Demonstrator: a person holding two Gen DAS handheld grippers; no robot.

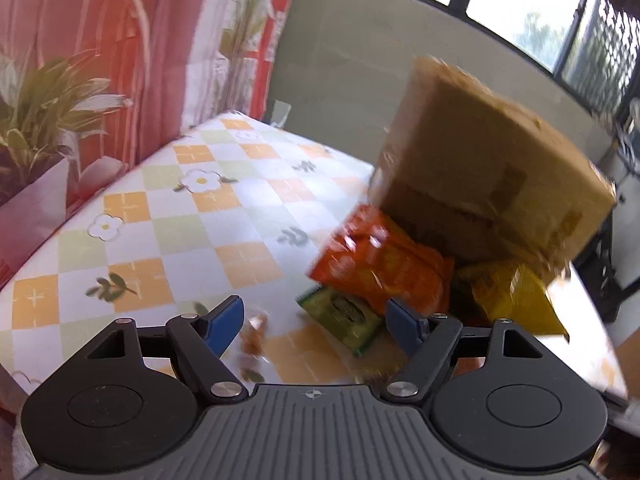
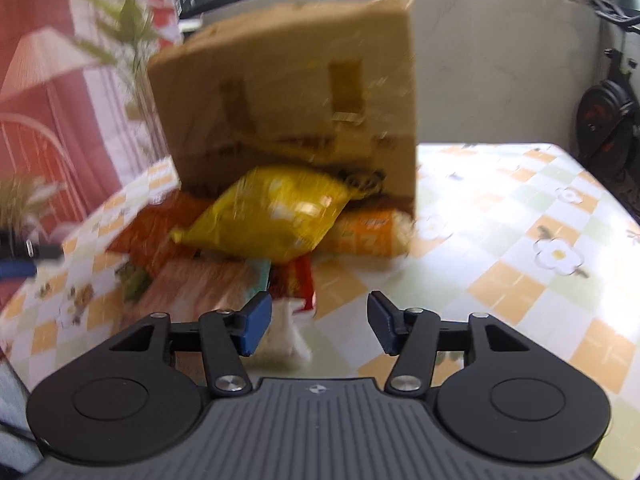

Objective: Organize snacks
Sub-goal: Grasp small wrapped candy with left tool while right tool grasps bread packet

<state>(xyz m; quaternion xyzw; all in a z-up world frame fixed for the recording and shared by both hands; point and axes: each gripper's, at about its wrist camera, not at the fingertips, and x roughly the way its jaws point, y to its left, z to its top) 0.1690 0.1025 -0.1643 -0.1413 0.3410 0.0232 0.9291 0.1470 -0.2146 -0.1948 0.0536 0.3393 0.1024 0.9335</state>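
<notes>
A brown cardboard box [image 1: 480,160] stands tilted over a heap of snack packets on the checked tablecloth [image 1: 180,220]. In the left wrist view an orange bag [image 1: 380,264], a green packet [image 1: 344,316] and a yellow bag [image 1: 508,296] lie at the box's foot. My left gripper [image 1: 314,324] is open, with the green packet's corner near its right finger and no pad touching it. In the right wrist view the box [image 2: 288,92] rises behind a yellow bag [image 2: 268,216], orange packets [image 2: 368,236] and a red packet [image 2: 296,280]. My right gripper [image 2: 318,324] is open; a white wrapper [image 2: 290,336] lies by its left finger.
A red and white curtain with a leaf print [image 1: 80,60] hangs along the left of the table. Windows [image 1: 520,0] and a pale wall run behind it. An exercise bike [image 2: 604,120] stands past the table's right edge. Bare tablecloth [image 2: 520,240] stretches right of the heap.
</notes>
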